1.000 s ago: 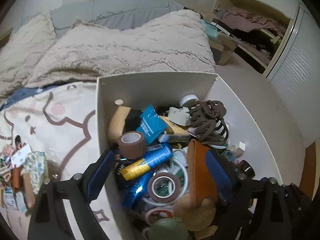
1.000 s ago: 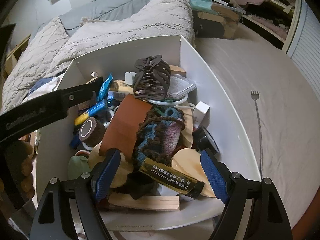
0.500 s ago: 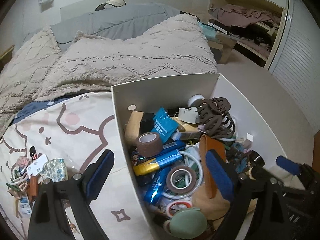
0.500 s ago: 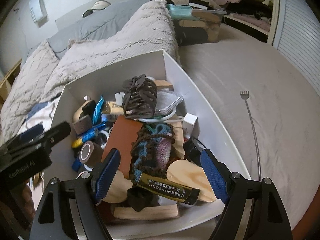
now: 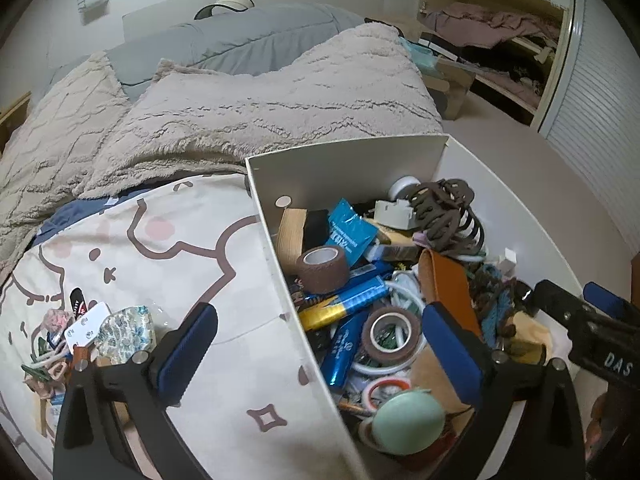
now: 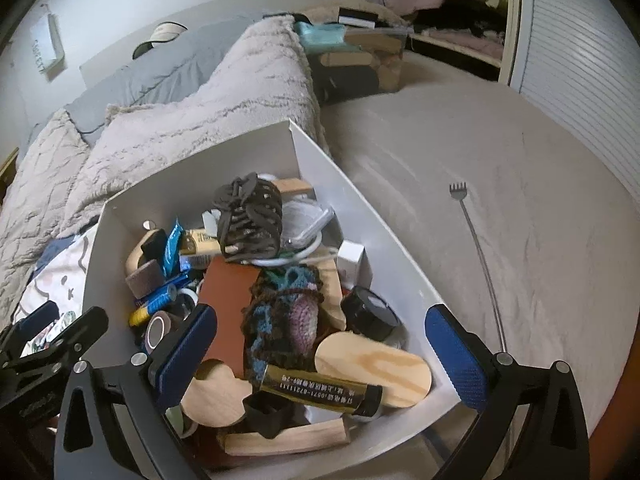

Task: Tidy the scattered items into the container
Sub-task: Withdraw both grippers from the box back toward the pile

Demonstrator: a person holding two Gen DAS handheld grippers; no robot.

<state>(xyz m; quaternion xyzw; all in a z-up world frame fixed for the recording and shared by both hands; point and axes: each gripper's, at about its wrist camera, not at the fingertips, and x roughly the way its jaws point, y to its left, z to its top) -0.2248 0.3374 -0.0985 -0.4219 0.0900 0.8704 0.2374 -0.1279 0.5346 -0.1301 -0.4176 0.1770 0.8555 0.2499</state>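
Note:
A white box (image 5: pixel 348 160), piled with tape rolls, tubes, a brown hair claw (image 5: pixel 448 216) and wooden pieces, stands on the bed. Left of it on the cartoon sheet lies a small heap of scattered items (image 5: pixel 80 336): cards, clips and a patterned pouch. My left gripper (image 5: pixel 320 346) straddles the box's left wall, its jaws opening with nothing gripped. My right gripper (image 6: pixel 322 350) hovers over the near end of the box (image 6: pixel 192 168), above a crocheted pouch (image 6: pixel 288 320) and a gold tube (image 6: pixel 320 394). Its jaws are opening too, and its pads touch nothing.
A fluffy beige blanket (image 5: pixel 260 112) and grey pillows lie beyond the box. A metal back scratcher (image 6: pixel 476 248) lies on the pale surface right of the box. Behind stand a cluttered open closet (image 5: pixel 500 40) and a slatted door (image 6: pixel 580 60).
The left gripper has shifted left, bringing the scattered heap on the sheet further into view. Both grippers' jaws have widened, and the right gripper has rolled slightly over the box.

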